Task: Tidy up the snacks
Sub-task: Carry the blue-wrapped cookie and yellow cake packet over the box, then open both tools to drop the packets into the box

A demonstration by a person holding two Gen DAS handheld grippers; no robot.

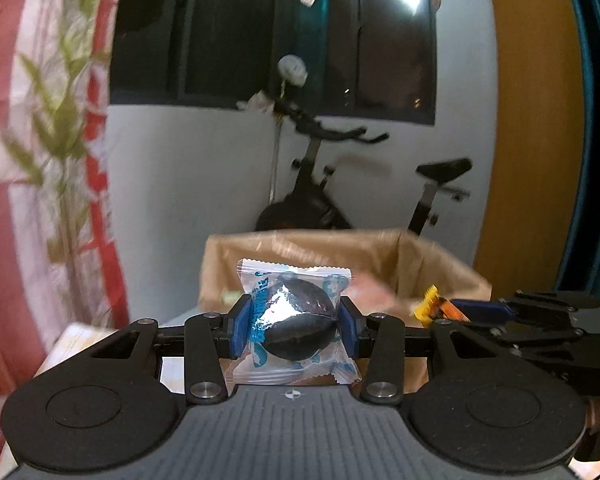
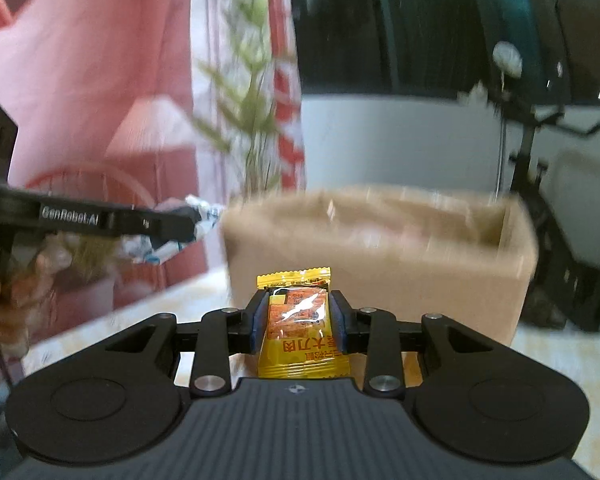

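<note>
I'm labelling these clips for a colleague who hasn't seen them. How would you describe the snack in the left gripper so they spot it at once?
Find the brown cardboard box on the table. In front of it, the left gripper pinches a clear packet with blue print holding a dark round snack. The right gripper's packet is yellow and orange instead.

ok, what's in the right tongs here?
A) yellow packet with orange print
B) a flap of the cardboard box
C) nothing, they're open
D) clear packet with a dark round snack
A: the right tongs are shut on the yellow packet, blue pads pressing both its sides; the dark round snack sits in the left tongs.
</note>
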